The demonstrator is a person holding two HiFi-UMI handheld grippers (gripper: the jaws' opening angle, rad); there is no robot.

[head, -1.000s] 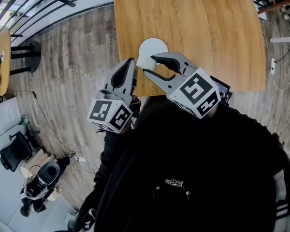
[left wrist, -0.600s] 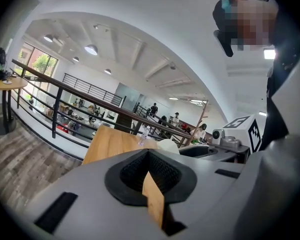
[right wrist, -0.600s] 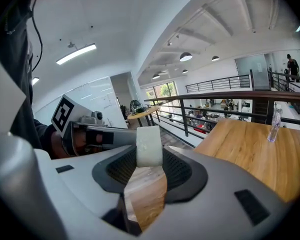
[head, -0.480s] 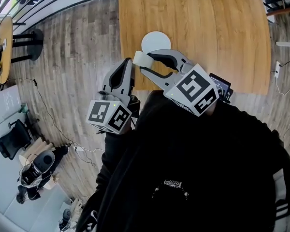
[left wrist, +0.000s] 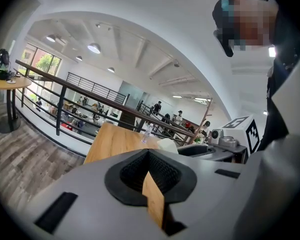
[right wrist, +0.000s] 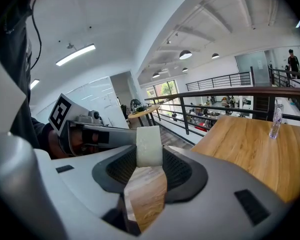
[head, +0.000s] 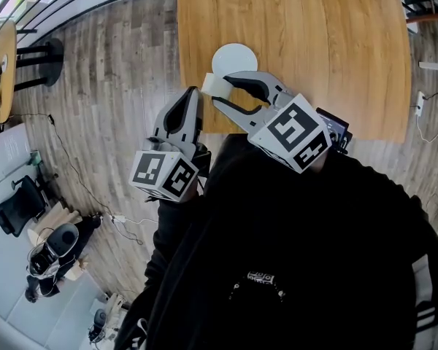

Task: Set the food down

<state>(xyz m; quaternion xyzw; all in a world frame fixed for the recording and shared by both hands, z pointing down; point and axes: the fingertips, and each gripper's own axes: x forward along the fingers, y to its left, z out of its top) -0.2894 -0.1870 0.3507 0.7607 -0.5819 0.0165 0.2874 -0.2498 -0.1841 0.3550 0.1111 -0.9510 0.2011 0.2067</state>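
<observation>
A pale, whitish block of food is clamped between the pads of my right gripper. It hangs above the near left edge of the wooden table, just short of a round white plate. My left gripper is beside it over the floor, jaws together with nothing between them. The left gripper view shows the food in the right gripper. In the right gripper view the left gripper's body lies behind the food.
A clear bottle stands on the far part of the table. A round side table stands on the plank floor to the left. Black railings run beyond the table. The person's dark torso fills the lower head view.
The right gripper with the food has drifted slightly left, away from the plate. The left gripper has hardly moved.
</observation>
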